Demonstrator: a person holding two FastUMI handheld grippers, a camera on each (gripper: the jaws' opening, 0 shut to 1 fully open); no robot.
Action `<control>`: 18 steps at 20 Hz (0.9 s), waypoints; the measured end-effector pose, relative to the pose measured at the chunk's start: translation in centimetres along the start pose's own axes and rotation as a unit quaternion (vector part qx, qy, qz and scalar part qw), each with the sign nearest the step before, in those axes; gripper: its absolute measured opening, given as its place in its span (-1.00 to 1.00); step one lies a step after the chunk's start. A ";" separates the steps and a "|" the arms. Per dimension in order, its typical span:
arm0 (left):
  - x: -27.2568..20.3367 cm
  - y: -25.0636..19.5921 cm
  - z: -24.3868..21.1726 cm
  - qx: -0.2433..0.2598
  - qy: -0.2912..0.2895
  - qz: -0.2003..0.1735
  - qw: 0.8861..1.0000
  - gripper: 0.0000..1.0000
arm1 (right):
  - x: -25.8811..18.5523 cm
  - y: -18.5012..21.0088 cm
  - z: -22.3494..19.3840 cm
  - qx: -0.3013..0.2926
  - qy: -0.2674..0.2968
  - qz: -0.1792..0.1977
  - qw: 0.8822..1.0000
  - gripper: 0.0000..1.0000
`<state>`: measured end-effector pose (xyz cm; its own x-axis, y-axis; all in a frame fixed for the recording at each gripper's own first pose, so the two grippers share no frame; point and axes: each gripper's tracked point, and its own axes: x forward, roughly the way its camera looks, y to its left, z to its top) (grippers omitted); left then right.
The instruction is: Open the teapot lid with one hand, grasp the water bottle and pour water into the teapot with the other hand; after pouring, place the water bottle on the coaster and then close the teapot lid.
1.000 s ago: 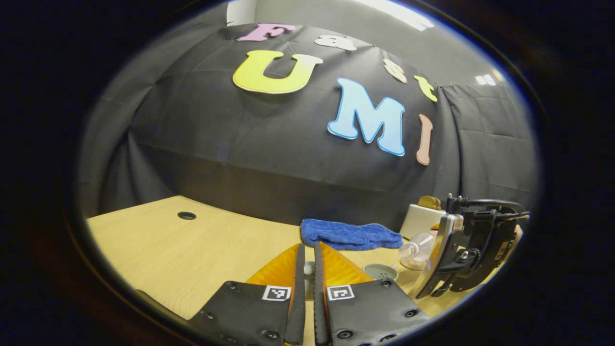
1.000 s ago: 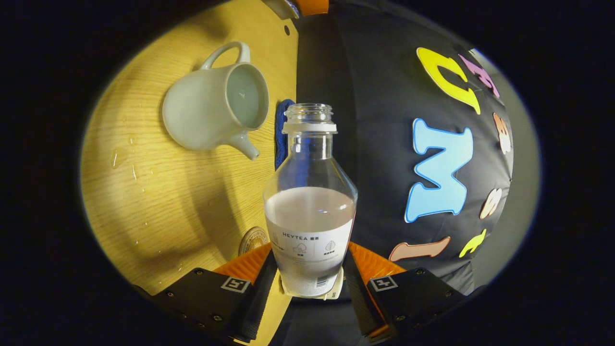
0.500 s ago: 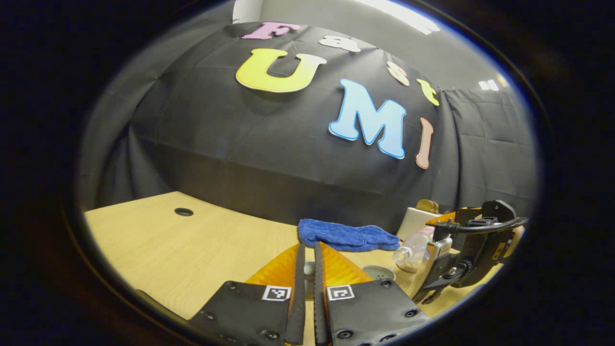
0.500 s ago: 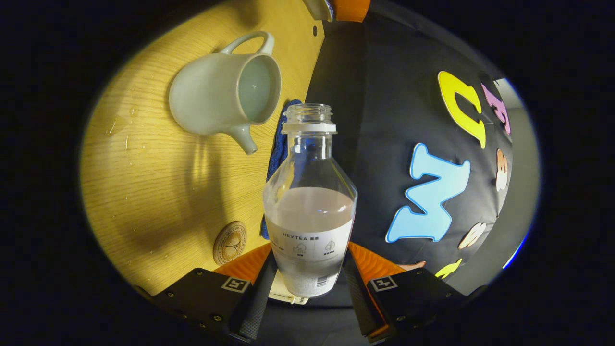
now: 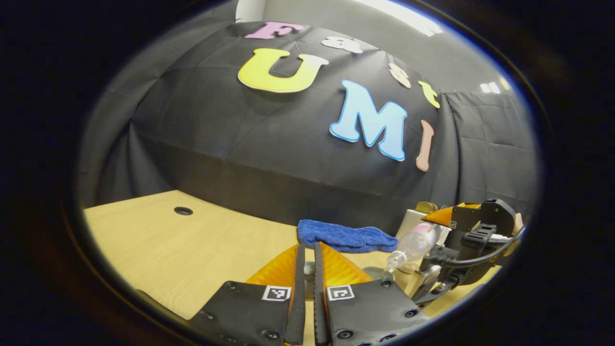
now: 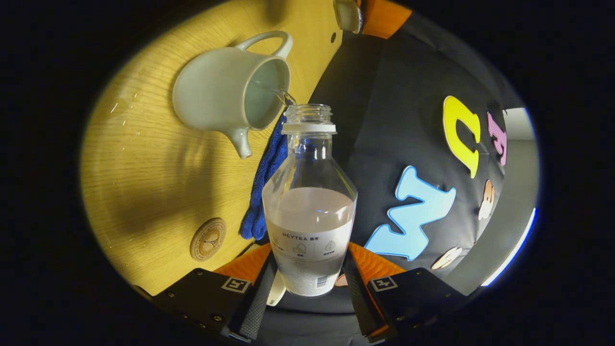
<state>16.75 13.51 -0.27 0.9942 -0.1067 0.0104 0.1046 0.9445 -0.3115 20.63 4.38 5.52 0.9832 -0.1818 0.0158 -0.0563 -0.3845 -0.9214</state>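
Across the left gripper view, a wooden table (image 5: 192, 250) meets black cloth; a blue towel (image 5: 343, 236) lies at its far edge, and the left gripper (image 5: 308, 269) pinches the lid. Over in the right gripper view, the right gripper (image 6: 307, 274) squeezes the tipped water bottle (image 6: 310, 211), dribbling into the open teapot (image 6: 226, 91); the coaster (image 6: 207, 239) sits beside the towel.

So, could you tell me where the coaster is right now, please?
In the right gripper view, the coaster lies flat on the wooden table at lower left, beside the blue cloth and apart from the teapot.
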 end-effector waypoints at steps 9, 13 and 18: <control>-0.1 0.5 0.3 -0.003 -0.004 0.004 1.000 -0.71 | -0.1 -2.3 0.3 -0.054 -0.004 -0.058 0.997 0.51; 0.0 0.7 0.2 -0.008 -0.004 0.005 1.000 -0.70 | -0.4 -3.2 0.2 -0.088 -0.003 -0.084 0.993 0.50; 0.1 0.7 0.4 -0.014 -0.004 0.003 1.000 -0.70 | 0.1 -4.1 0.3 -0.114 -0.006 -0.103 0.988 0.50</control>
<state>16.90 14.28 -0.07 0.9950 -0.0989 0.0160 0.0984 0.9359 -0.3382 20.99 6.18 9.19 0.9799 -0.0684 0.1876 0.1084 -0.6066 -0.7876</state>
